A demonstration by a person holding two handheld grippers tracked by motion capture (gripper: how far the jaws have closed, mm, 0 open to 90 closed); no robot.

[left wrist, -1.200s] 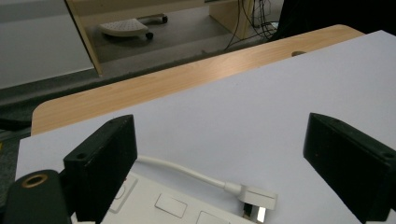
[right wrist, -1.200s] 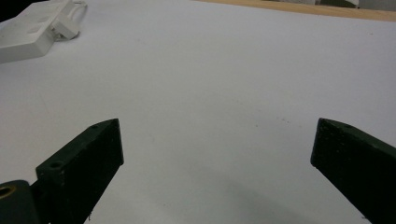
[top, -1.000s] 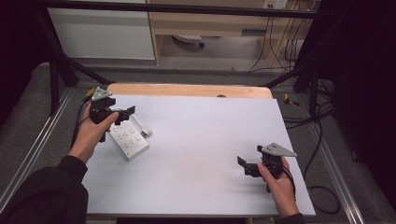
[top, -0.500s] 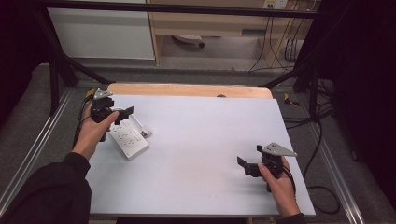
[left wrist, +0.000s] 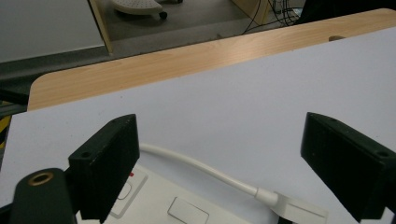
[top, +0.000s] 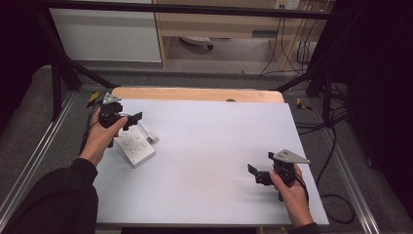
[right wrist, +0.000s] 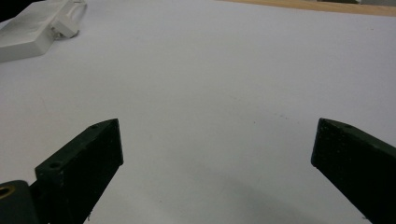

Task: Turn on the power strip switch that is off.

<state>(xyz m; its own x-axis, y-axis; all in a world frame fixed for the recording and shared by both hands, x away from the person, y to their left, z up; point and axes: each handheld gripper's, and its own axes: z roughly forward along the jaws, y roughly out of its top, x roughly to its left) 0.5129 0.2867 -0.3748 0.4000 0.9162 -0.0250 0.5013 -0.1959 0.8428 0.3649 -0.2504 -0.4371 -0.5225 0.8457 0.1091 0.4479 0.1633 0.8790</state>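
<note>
**Left gripper drawn back from the power strip**

While the white power strip (top: pixel 135 147) lies at the far left of the worktop (top: pixel 209 146), the left gripper (top: pixel 130 117) has moved a little toward the far edge compared with a second ago; it now hovers just beyond the strip, above the short white cable (left wrist: pixel 201 168) and its flat plug (left wrist: pixel 299 210); its jaws stand wide apart and hold nothing. The strip seems to lie in the same place as before, so I judge that the grasp is not yet made, and the gripper is probably lining up on the cable or plug end. The right gripper (top: pixel 258 174) has stayed at the near right, well apart from the strip, jaws also wide apart over bare surface.

The worktop is a pale, matte sheet on a wooden board (top: pixel 195 93), whose light edge shows at the far side; beyond it are a grey floor, a black frame, white and wooden cabinets, and loose dark cables at the far right.
</note>
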